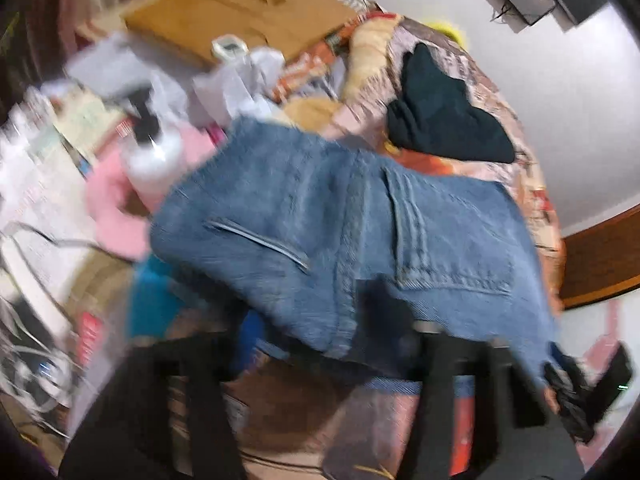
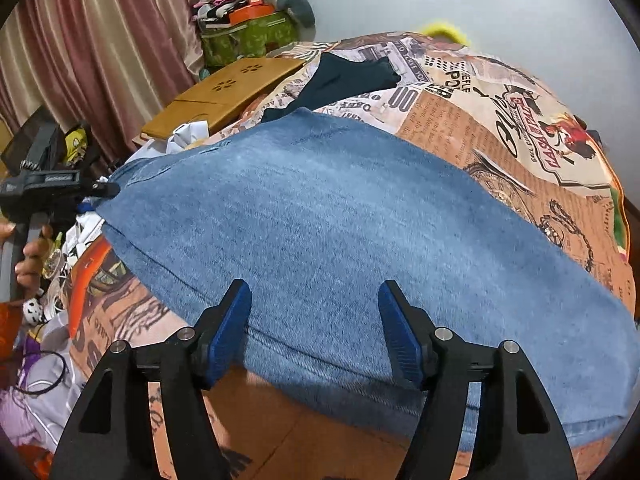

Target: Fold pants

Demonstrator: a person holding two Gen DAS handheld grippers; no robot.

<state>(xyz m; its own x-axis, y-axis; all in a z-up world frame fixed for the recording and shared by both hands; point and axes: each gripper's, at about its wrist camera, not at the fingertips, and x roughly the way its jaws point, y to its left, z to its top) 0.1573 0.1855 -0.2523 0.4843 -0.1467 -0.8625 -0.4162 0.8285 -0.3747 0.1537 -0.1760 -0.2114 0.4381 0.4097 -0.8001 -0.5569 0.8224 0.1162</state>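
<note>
While right tongs (image 2: pixel 315 304) gape, left tongs (image 2: pixel 106 189) lift jeans (image 2: pixel 340 232).

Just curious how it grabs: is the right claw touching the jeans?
Cannot tell. Right wrist view: the open right gripper has pads overlapping the jeans edge, neither contact nor gap plain.

The left wrist view looks forward past its own dark fingers (image 1: pixel 444 380), close over the waist end of the blue denim pants (image 1: pixel 320 216), toward the cluttered far side of the bed; it is blurred. The right wrist view sits low and near above the blue-padded fingers (image 2: pixel 234 320), facing along the same pants (image 2: pixel 320 216) across the newspaper-print bedspread (image 2: pixel 500 120). Both share the pants, the dark folded garment (image 1: pixel 440 108) (image 2: pixel 344 76) and the wooden board (image 1: pixel 240 12) (image 2: pixel 228 92).
</note>
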